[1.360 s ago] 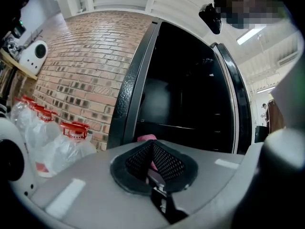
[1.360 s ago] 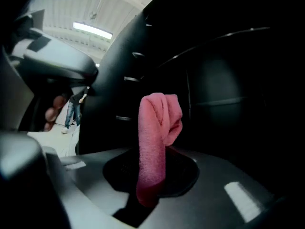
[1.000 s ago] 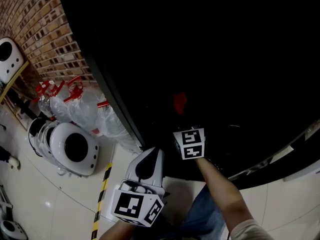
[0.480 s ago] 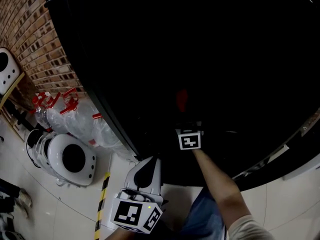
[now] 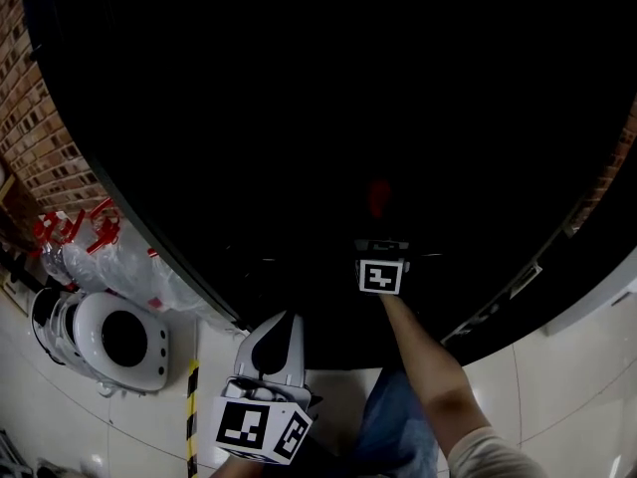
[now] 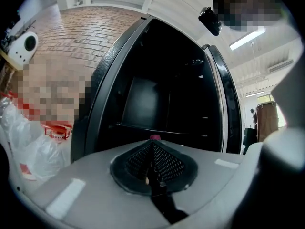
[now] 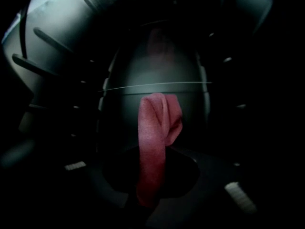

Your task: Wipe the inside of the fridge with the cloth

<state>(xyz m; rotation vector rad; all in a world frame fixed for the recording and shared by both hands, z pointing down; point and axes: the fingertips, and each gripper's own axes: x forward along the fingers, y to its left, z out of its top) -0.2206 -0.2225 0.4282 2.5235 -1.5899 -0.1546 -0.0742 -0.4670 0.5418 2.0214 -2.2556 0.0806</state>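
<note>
Pinching the pink cloth (image 7: pixel 155 137), my right gripper (image 7: pixel 151 194) sees ledges (image 7: pixel 52 42) inside the fridge (image 7: pixel 157 73); head view shows only black there. My left gripper (image 5: pixel 281 325) hangs at 7 o'clock, jaws together, empty.

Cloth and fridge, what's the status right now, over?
Right tool shut on red cloth, inside the open fridge. Left tool shut, empty, outside the fridge. No obstruction visible; interior dark.

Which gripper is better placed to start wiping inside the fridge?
Right. The right gripper is shut on the red cloth and reaches into the fridge. The left gripper is shut, empty, and outside it.
</note>
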